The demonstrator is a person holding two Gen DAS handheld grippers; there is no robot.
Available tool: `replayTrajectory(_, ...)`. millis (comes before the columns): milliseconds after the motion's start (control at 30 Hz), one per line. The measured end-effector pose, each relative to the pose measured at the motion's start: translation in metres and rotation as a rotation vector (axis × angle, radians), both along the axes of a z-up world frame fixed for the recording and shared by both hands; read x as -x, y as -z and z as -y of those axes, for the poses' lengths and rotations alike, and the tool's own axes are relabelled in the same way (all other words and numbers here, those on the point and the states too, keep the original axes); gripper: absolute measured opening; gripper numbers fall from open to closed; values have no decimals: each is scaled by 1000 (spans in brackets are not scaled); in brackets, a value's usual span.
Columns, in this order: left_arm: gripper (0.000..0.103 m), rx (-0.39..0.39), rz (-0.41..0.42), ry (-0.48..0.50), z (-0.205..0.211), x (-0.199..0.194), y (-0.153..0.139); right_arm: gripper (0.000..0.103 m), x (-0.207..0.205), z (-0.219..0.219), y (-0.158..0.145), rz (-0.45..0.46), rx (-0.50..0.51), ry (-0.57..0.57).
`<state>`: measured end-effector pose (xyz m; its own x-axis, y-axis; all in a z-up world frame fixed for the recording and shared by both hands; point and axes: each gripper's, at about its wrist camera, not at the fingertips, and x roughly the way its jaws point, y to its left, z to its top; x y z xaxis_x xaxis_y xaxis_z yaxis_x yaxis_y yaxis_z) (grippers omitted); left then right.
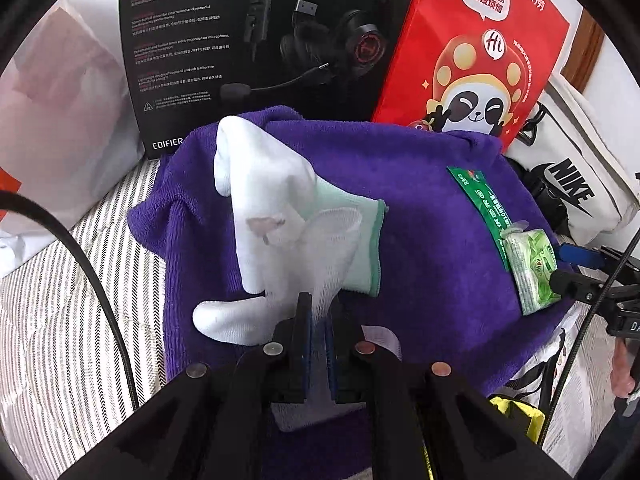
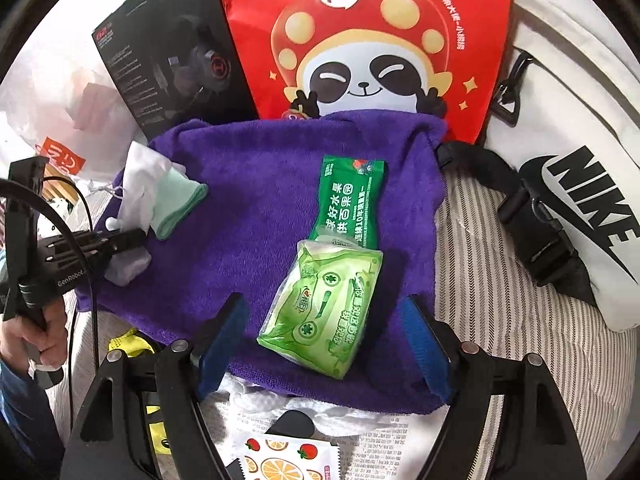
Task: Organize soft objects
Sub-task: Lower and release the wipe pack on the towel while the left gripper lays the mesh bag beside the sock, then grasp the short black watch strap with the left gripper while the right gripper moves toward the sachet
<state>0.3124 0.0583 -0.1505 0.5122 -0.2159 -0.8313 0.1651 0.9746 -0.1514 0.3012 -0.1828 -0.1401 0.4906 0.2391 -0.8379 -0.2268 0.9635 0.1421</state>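
Note:
A purple towel (image 1: 420,220) (image 2: 256,208) lies spread on striped bedding. My left gripper (image 1: 318,308) is shut on a white glove with a mint-green cuff (image 1: 272,200), which hangs over the towel's left part. In the right wrist view the glove (image 2: 160,192) shows at the left gripper (image 2: 136,238). A light-green tissue pack (image 2: 316,320) (image 1: 530,268) rests on the towel, overlapping a dark-green sachet (image 2: 352,200) (image 1: 480,200). My right gripper (image 2: 322,304) stands open, its blue pads on either side of the tissue pack and not touching it.
Behind the towel lean a black headset box (image 1: 240,40) and a red paper bag with a panda (image 2: 372,40). A white Nike bag with black straps (image 2: 580,200) lies to the right. A fruit-print packet (image 2: 288,460) and a yellow item (image 2: 128,344) sit near the front.

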Motion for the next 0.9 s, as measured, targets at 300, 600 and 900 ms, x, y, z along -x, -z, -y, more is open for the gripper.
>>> replayTrajectory(300, 22, 6, -30, 18, 1, 0, -1, 79, 13, 2, -21, 52, 15, 9)
replayTrajectory(600, 54, -34, -62, 47, 9, 15, -9, 79, 56, 1, -38, 76, 13, 29)
replayTrajectory(900, 60, -12, -4, 53, 7, 52, -43, 79, 98, -3, -39, 60, -27, 34)
